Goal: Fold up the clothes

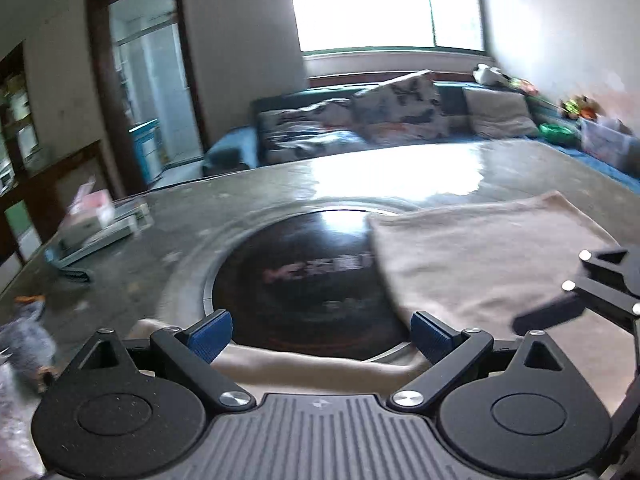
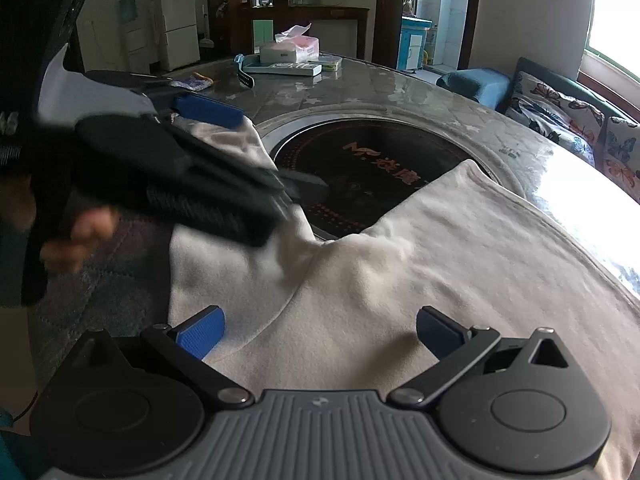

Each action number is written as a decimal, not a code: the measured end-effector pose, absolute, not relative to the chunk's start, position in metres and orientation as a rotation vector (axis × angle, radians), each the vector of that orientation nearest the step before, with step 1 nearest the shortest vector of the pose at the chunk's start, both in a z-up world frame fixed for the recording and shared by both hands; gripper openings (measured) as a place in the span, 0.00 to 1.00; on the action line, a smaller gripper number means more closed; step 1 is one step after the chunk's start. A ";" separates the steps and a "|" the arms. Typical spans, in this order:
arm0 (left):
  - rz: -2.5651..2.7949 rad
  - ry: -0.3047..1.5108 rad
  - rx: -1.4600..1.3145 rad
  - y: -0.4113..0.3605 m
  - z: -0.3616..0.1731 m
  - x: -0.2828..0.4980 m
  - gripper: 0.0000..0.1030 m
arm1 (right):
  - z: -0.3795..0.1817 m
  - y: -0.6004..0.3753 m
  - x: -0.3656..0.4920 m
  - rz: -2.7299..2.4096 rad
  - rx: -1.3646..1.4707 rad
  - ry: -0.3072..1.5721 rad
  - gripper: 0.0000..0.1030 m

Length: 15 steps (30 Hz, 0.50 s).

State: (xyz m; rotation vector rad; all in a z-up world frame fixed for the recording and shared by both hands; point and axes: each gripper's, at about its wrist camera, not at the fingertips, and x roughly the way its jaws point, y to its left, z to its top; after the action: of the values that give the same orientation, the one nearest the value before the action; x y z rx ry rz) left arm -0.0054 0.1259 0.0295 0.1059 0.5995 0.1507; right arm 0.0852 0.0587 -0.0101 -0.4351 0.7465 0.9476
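My left gripper [image 1: 322,334] and right gripper [image 2: 320,332] both gape, grasping nothing. The cream garment [image 2: 440,264] sprawls over the table's [image 2: 400,92] near right side (one flap bunched leftward); folding seems barely begun.

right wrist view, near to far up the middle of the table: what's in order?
right tool → cream garment → black round cooktop inset → grey table surface → flat box → tissue pack.
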 end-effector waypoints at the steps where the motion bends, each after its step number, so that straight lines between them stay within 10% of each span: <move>1: 0.159 0.610 0.118 0.123 0.026 -0.002 0.94 | -0.010 0.058 0.085 0.945 -0.437 0.746 1.00; 15: 0.220 0.601 0.112 0.133 0.022 -0.005 0.95 | -0.001 0.040 0.086 0.912 -0.392 0.730 1.00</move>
State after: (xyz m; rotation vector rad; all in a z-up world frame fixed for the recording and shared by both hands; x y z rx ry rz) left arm -0.0046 0.1333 0.0223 0.1120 0.6010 0.2203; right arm 0.0856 0.0401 -0.0007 -0.3922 0.7296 0.9118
